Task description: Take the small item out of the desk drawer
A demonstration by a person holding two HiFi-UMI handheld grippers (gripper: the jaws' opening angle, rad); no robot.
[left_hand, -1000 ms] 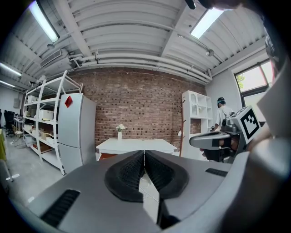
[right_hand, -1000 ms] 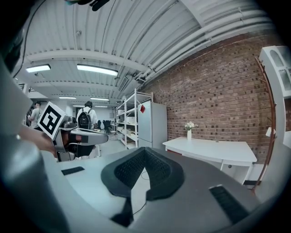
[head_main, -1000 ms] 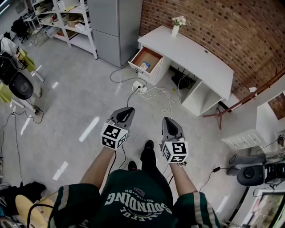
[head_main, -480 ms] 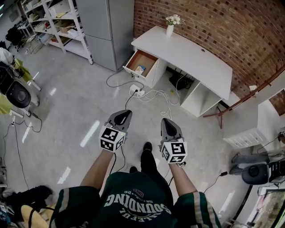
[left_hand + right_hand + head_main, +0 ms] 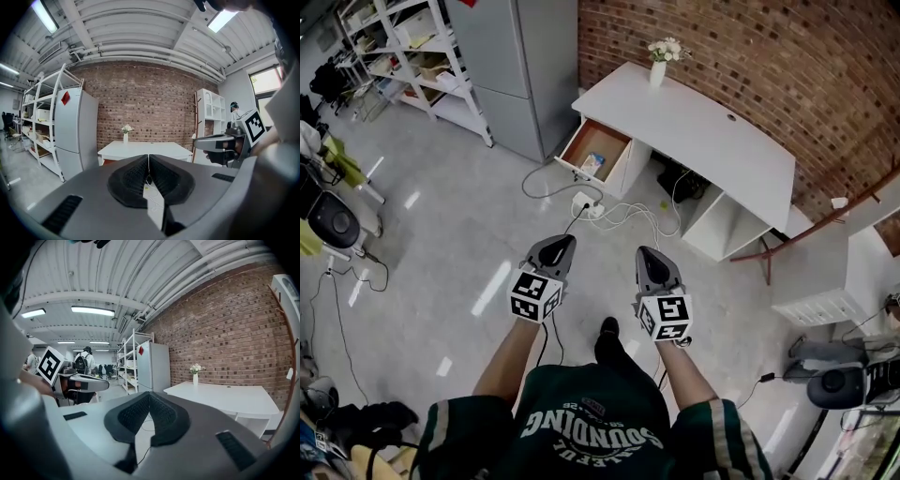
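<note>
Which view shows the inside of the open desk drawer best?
Head view: it looks down into the open drawer, with the small item visible inside. The left gripper view shows the desk from the front, the right gripper view its top; neither shows the drawer's inside.

The one word I can read is "SOUNDING", in big pale letters upside down across my green shirt (image 5: 586, 436) at the bottom centre of the head view; the smaller line under it and the little patch above are too blurred. The cubes on my left gripper (image 5: 560, 244) and right gripper (image 5: 649, 255) carry black-and-white square markers (image 5: 535, 293), no letters. A red diamond sticker (image 5: 65, 98) sits on the grey cabinet (image 5: 75, 136), left in the left gripper view, its print unreadable.
</note>
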